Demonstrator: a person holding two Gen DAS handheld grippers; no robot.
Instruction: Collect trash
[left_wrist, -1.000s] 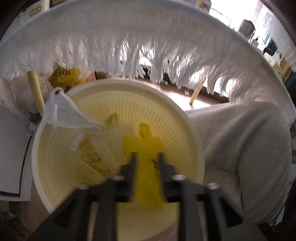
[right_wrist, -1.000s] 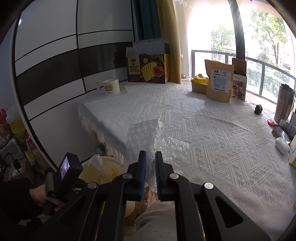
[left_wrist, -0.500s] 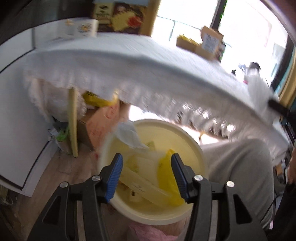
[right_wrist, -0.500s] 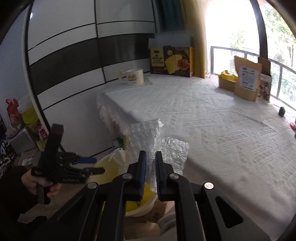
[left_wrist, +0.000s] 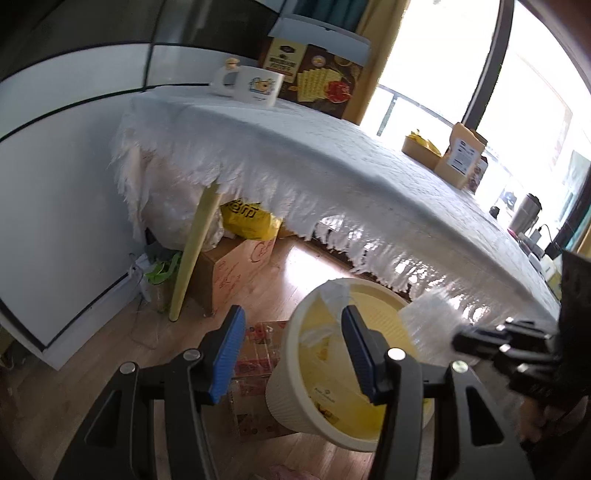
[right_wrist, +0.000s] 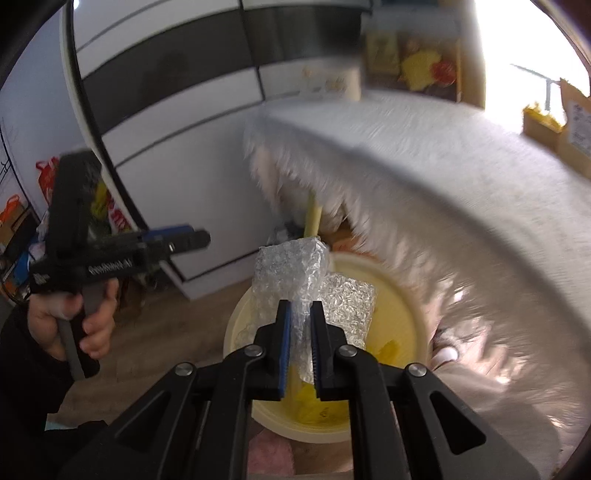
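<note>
Two right fingers (right_wrist: 280, 339) pinch bubble wrap (right_wrist: 295, 280) above bin (right_wrist: 413, 332); left fingers (left_wrist: 229, 350) apart, empty.

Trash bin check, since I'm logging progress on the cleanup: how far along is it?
Done: yellow wrappers already lie in the cream ribbed plastic bin. In hand: the right gripper is shut on a crumpled clear bubble wrap sheet, held over the bin's mouth. The left gripper is open and holds nothing. Left: dropping the wrap in. No loose trash shows on the white tablecloth.
</note>
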